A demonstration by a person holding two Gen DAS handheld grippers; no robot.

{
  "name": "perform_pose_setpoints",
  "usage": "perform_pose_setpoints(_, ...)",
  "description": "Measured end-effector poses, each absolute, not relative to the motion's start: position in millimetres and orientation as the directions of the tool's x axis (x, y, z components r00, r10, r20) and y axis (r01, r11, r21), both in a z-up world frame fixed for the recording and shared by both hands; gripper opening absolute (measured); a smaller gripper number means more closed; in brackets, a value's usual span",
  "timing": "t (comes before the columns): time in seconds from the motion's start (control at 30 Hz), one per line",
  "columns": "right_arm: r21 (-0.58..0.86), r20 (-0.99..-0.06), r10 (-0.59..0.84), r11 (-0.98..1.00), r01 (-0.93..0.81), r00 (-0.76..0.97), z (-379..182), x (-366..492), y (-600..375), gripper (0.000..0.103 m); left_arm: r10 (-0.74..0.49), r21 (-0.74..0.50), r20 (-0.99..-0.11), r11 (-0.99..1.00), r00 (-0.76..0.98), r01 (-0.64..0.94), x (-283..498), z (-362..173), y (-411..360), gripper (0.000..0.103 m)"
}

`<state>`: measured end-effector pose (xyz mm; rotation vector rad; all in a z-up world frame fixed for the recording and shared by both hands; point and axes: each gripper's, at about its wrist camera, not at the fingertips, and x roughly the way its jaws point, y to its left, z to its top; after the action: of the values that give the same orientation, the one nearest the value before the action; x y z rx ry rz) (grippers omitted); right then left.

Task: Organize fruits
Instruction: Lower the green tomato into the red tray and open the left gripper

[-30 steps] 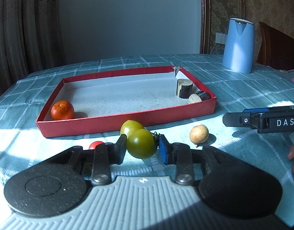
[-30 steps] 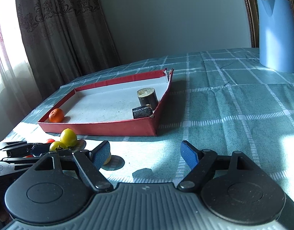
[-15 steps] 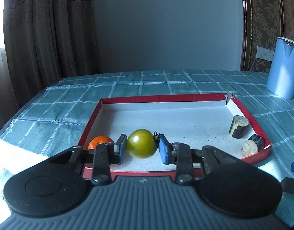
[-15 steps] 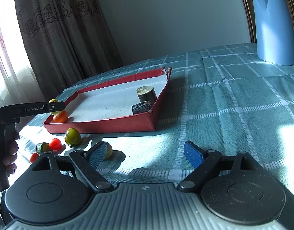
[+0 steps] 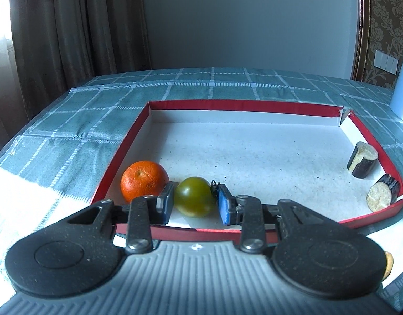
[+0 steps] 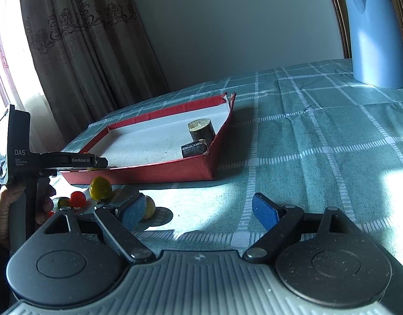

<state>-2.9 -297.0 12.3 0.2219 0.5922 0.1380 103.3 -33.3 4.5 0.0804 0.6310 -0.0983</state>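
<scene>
My left gripper is shut on a green tomato and holds it inside the front left corner of the red tray, right next to an orange. In the right wrist view my right gripper stands open over the tablecloth with nothing between its fingers. A small yellowish fruit lies just behind its left finger. A yellow-green tomato, a red cherry tomato and a small green fruit lie on the cloth in front of the tray.
Two dark-skinned cut pieces sit in the tray's right corner. A blue kettle stands at the far right of the table. A hand holds the left gripper's handle at the left edge. Curtains hang behind the table.
My left gripper has carried the green tomato from the cloth in front of the tray to inside it, beside the orange. The right gripper's jaws have widened a little.
</scene>
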Motion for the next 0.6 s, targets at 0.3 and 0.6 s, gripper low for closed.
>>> perform_pose_setpoints(0.3,0.249,-0.537,0.192,0.966,-0.063,0.821,12.3,-2.5,-297.6,0.088,-0.097,0.015,-0.596,0.991,0.797,0.133,100.6,7.7,-27.9,0.036)
perform_pose_setpoints(0.6,0.271,-0.534,0.204,0.961,-0.063,0.821,11.6,-2.2,-301.3,0.088,-0.144,-0.050,-0.485,0.989,0.863,0.137,73.8,38.2,-9.3,0.040)
